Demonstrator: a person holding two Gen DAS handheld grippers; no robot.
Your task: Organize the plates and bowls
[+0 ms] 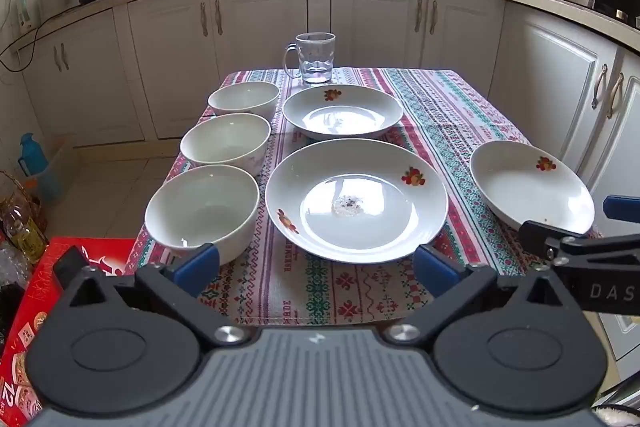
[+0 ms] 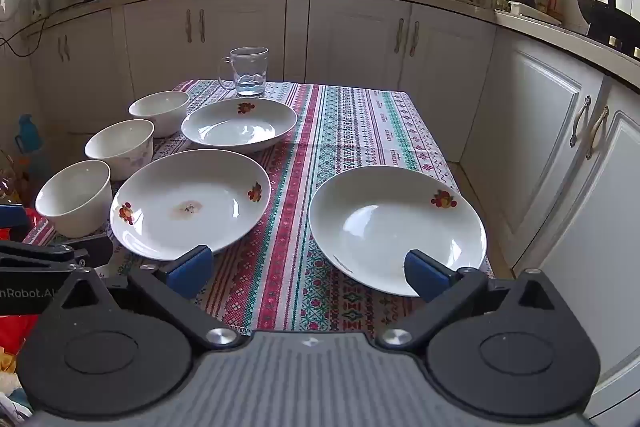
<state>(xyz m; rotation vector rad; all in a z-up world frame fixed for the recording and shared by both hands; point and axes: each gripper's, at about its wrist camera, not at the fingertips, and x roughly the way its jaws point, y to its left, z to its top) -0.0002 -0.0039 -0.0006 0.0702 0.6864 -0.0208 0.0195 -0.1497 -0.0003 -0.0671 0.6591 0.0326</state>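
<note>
Three white bowls stand in a row on the table's left side: near, middle, far. Three flower-printed white plates lie beside them: a soiled near one, a far one and a right one, also in the right wrist view. My left gripper is open and empty at the front edge, before the near plate. My right gripper is open and empty, its right fingertip over the right plate's near rim.
A glass mug with some water stands at the table's far end. The patterned tablecloth covers the table. White cabinets run behind and to the right. A red box and bottles sit low on the left.
</note>
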